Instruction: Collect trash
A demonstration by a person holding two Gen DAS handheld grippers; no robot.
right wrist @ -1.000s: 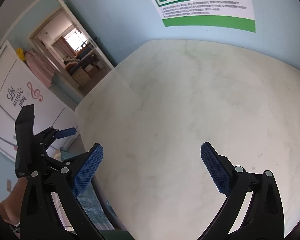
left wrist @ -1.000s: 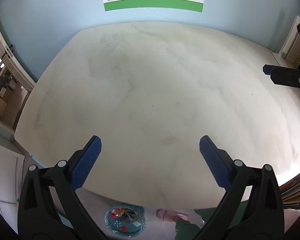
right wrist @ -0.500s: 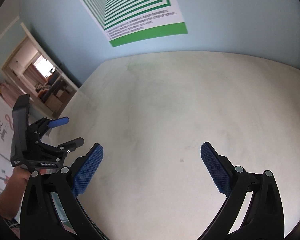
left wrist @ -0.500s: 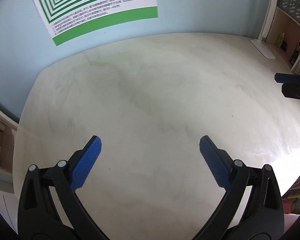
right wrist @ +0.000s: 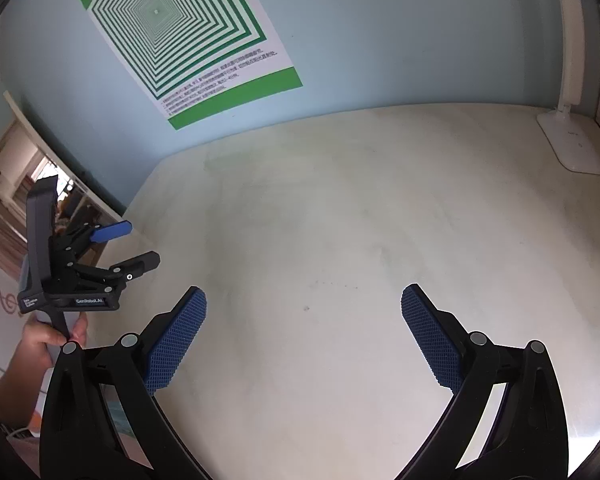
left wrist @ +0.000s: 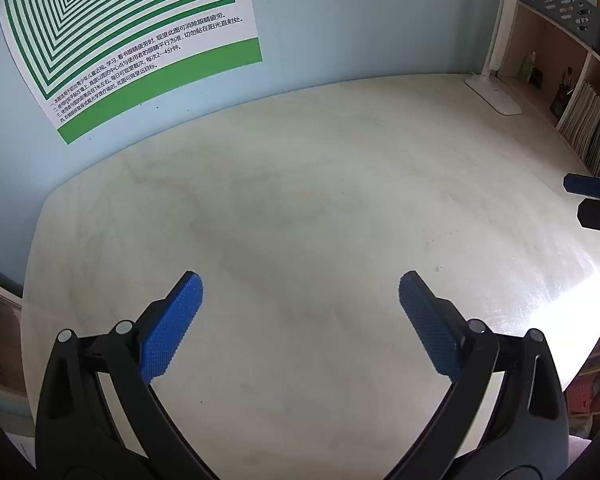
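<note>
No trash shows in either view. My left gripper (left wrist: 300, 284) hangs open over the pale desk top (left wrist: 320, 184), blue pads spread wide with nothing between them. My right gripper (right wrist: 303, 296) is open too, above the same desk (right wrist: 340, 208). In the right wrist view the left gripper (right wrist: 138, 246) appears at the left edge, held by a hand (right wrist: 46, 340). In the left wrist view the right gripper's fingertips (left wrist: 588, 184) poke in at the right edge.
A white desk lamp (left wrist: 496, 92) stands at the far right corner, also seen as a lamp base (right wrist: 572, 144). A shelf with books (left wrist: 592, 128) rises on the right. A green striped poster (left wrist: 132, 40) hangs on the blue wall. A doorway (right wrist: 16, 184) opens at left.
Both views have swung right and upward: the floor bin under the desk edge and the doorway left the left view, the lamp and bookshelf came in. Both grippers stayed open.
</note>
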